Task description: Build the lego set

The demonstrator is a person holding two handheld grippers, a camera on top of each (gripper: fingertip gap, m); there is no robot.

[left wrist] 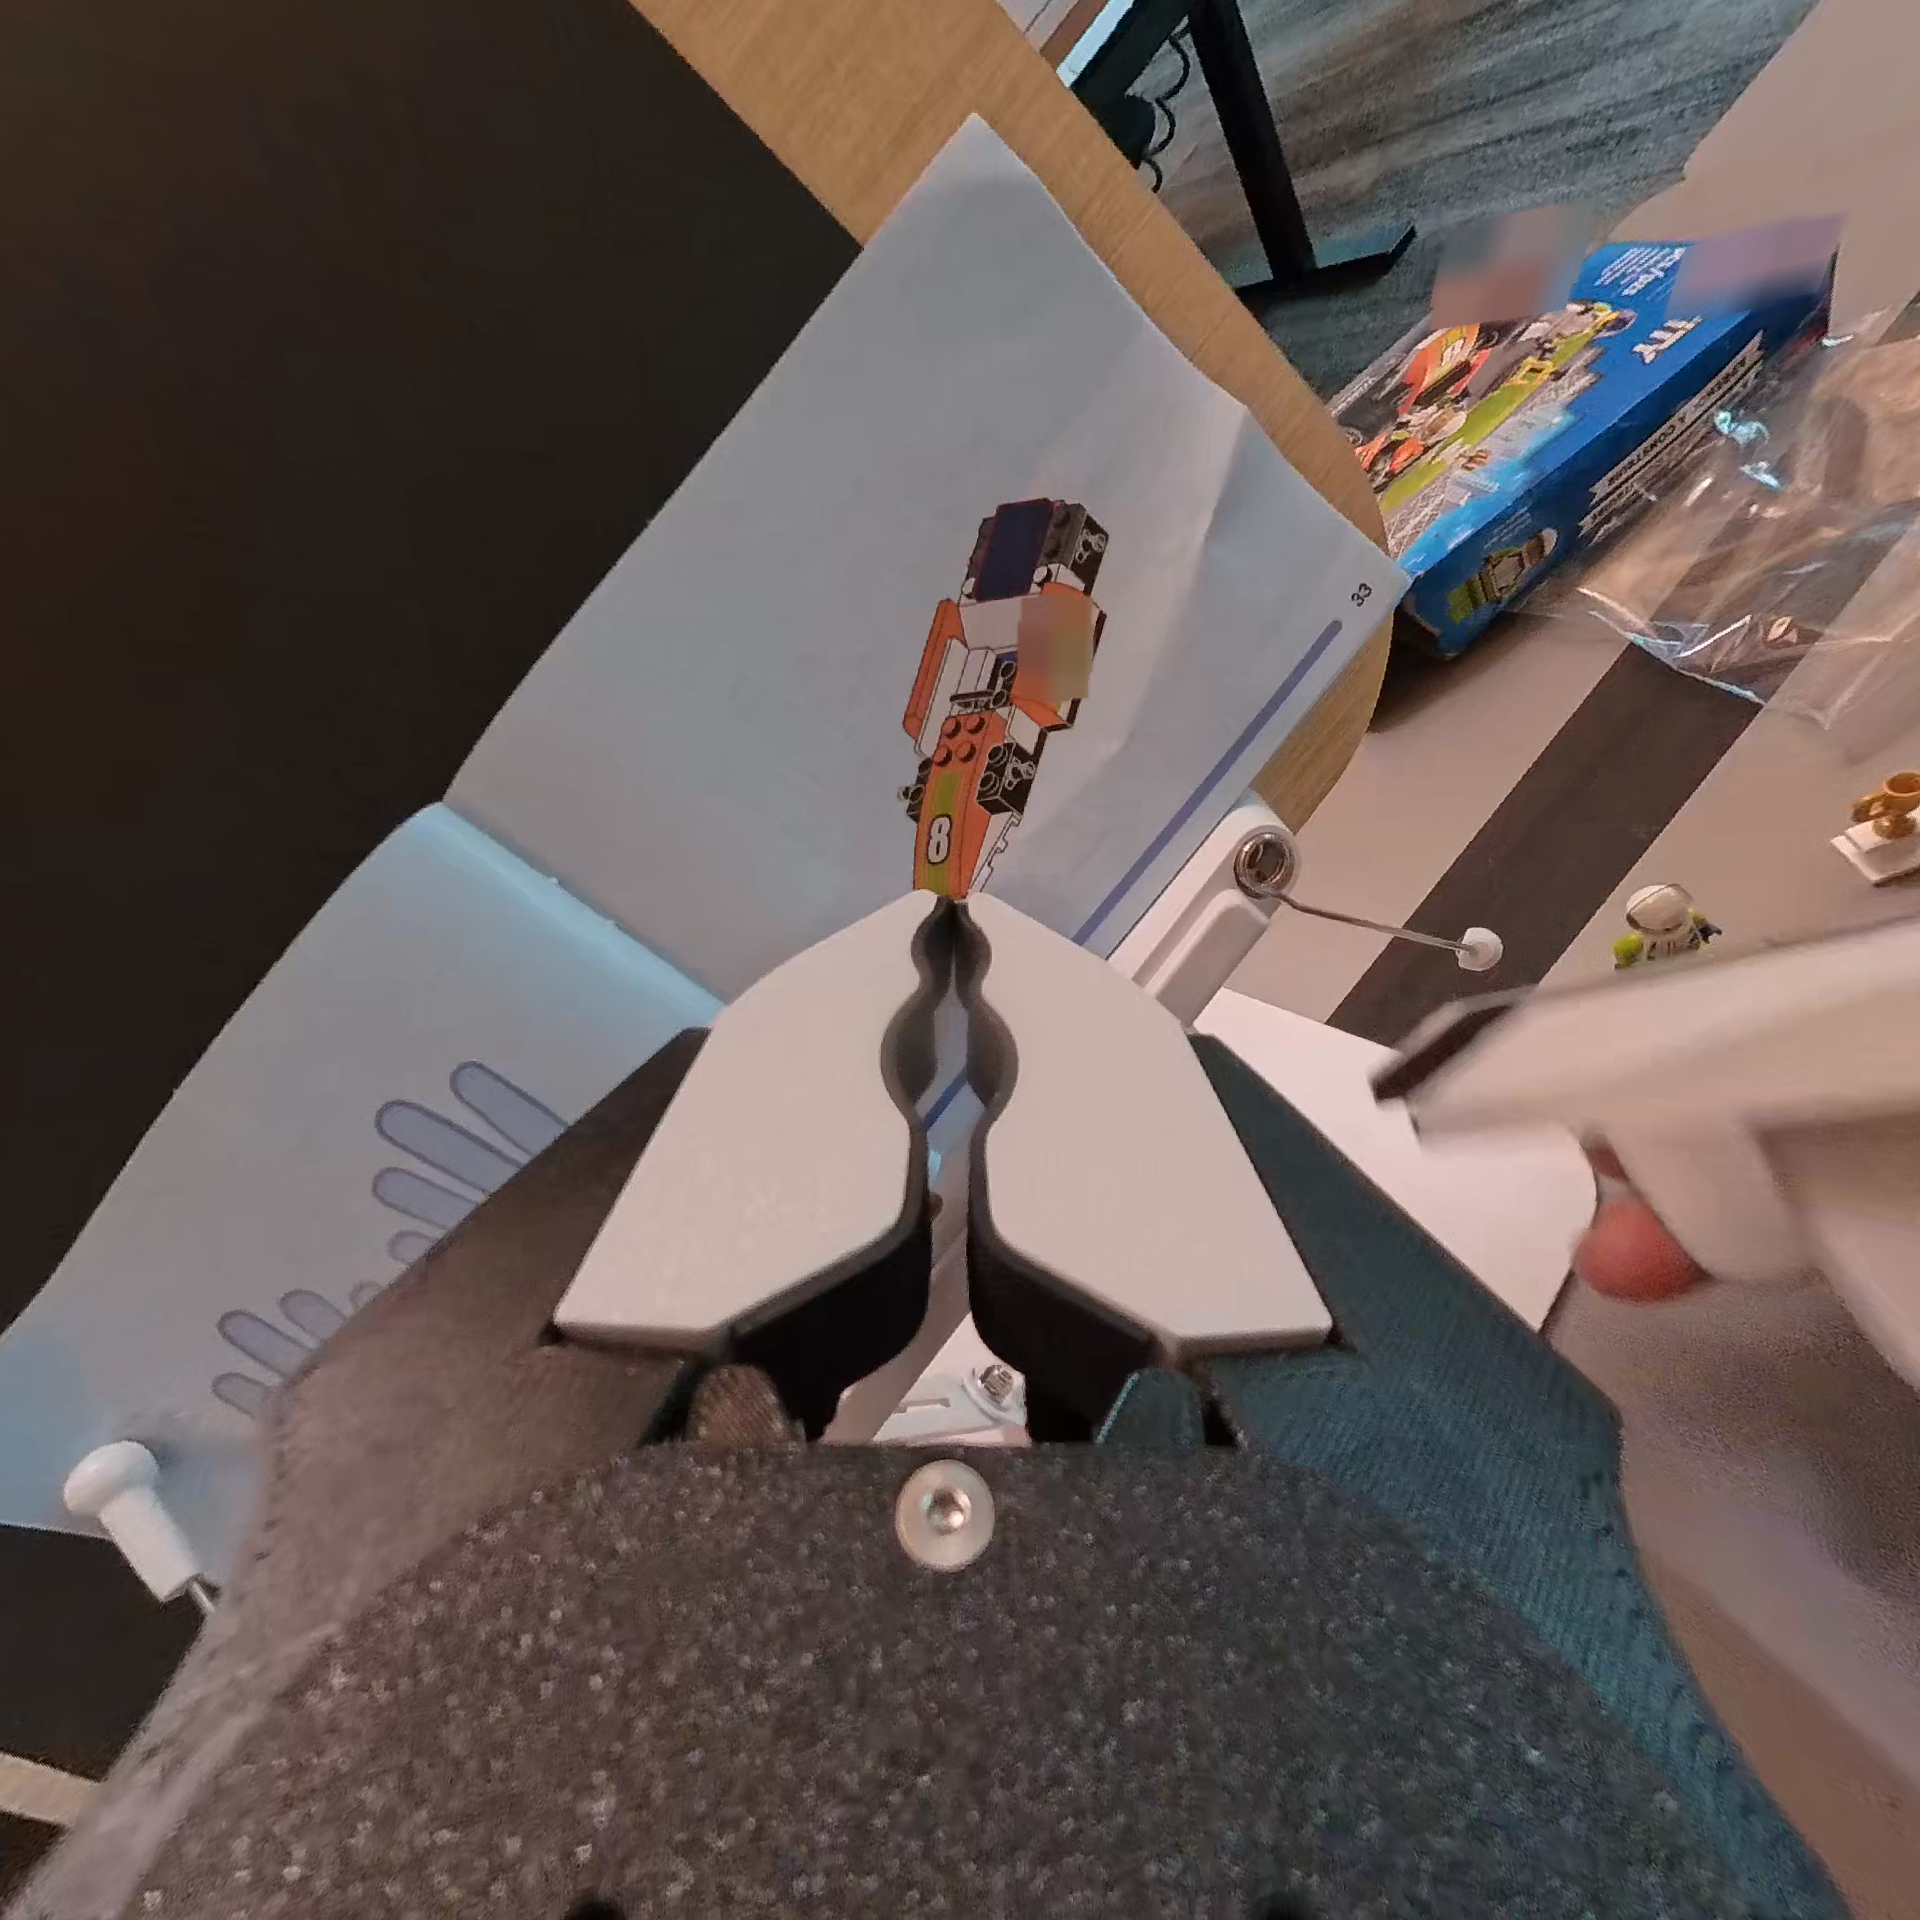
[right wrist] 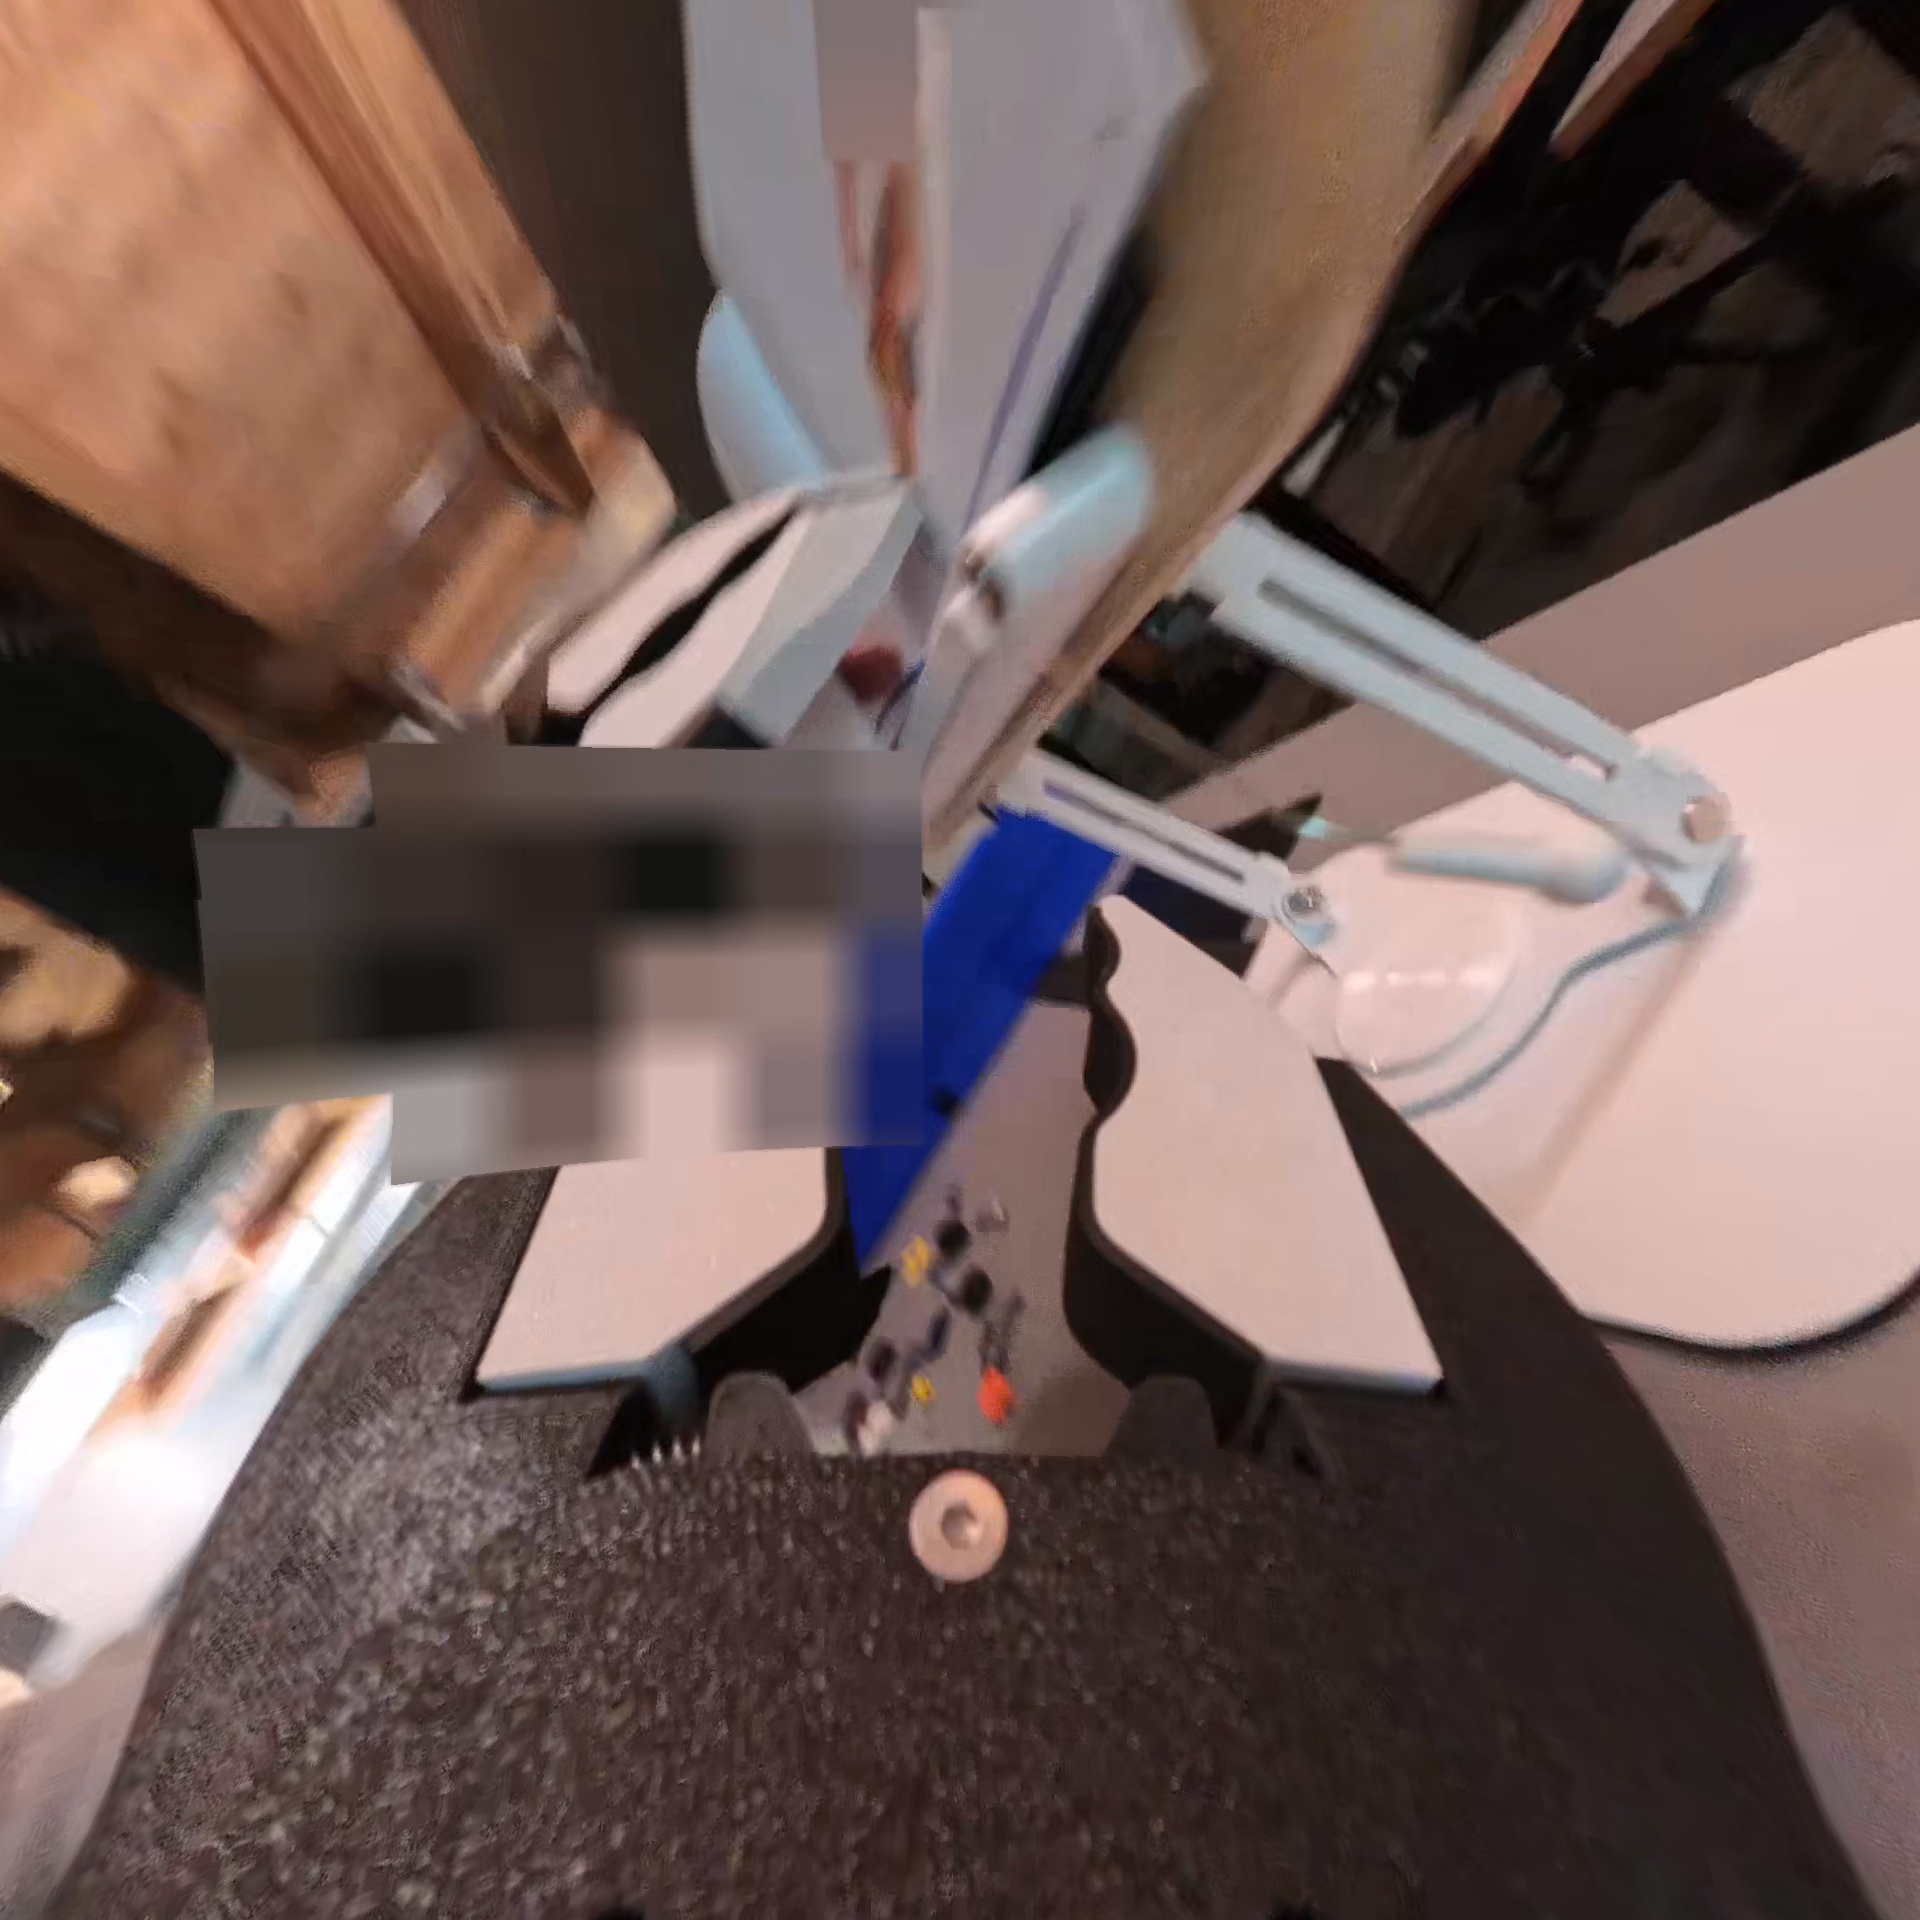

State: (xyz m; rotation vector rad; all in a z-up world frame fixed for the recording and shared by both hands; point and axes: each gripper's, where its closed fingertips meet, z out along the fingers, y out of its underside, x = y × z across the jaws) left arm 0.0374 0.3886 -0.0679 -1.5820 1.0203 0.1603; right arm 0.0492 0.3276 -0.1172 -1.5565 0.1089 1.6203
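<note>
Left tongs (left wrist: 948,914): tips pressed together at the lower edge of the pale blue instruction booklet (left wrist: 790,582), propped on a white stand (left wrist: 1216,914); whether paper is pinched, cannot tell. Right tongs (right wrist: 997,997): spread wide, holding nothing, loose small bricks (right wrist: 935,1320) blurred beneath. Blue box (left wrist: 1590,436), minifigure (left wrist: 1660,927) and trophy (left wrist: 1893,819) away on the grey table (left wrist: 1621,914).

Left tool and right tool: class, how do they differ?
The left tool is shut, tips meeting before the booklet; the right tool is open, something blue showing through its gap. The left tool looks sharp, the right tool blurred. Both have pale fingers on black bodies.
</note>
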